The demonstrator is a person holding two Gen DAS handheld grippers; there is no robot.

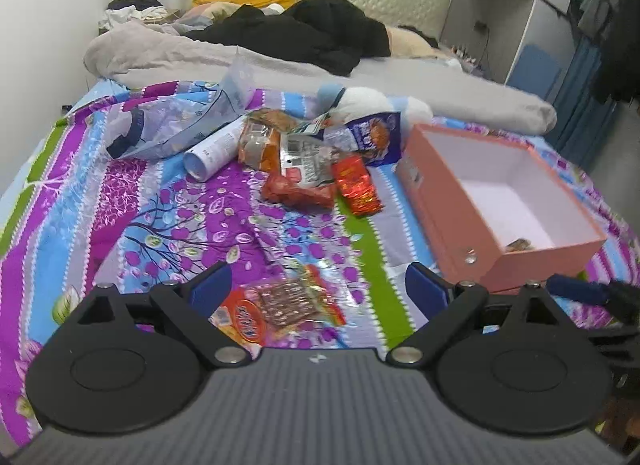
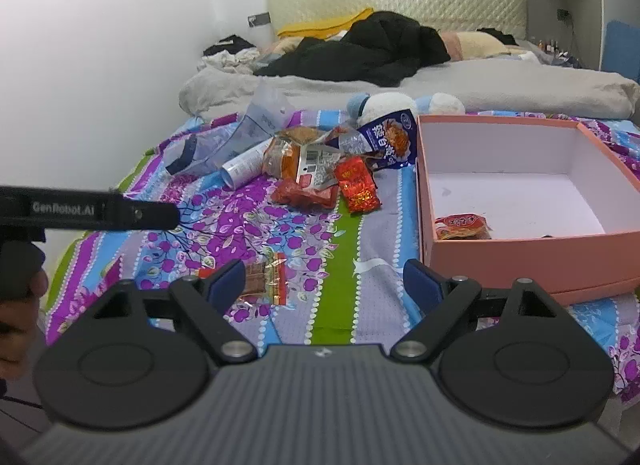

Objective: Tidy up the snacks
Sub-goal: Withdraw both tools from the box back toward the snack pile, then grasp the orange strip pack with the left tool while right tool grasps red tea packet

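A pink open box [image 1: 472, 201] [image 2: 520, 253] stands on the bed at the right, with one small red snack pack [image 2: 462, 227] inside. A pile of snack packs [image 1: 316, 161] [image 2: 320, 169] lies in the middle: a red foil pack [image 1: 358, 185] [image 2: 357, 185], orange bags, a blue bag [image 1: 376, 137] [image 2: 390, 137] and a white tube [image 1: 216, 151] [image 2: 244, 167]. A clear pack of brown snack [image 1: 280, 305] [image 2: 264, 279] lies close in front. My left gripper [image 1: 318, 289] is open just above it. My right gripper [image 2: 324, 283] is open and empty, left of the box.
A floral bedsheet [image 1: 180, 217] covers the bed. A clear plastic bag [image 1: 176, 121], a plush toy [image 1: 360, 101], a grey blanket [image 1: 280, 65] and black clothes [image 1: 320, 33] lie behind the pile. The left gripper's body [image 2: 80, 209] shows at the right wrist view's left edge.
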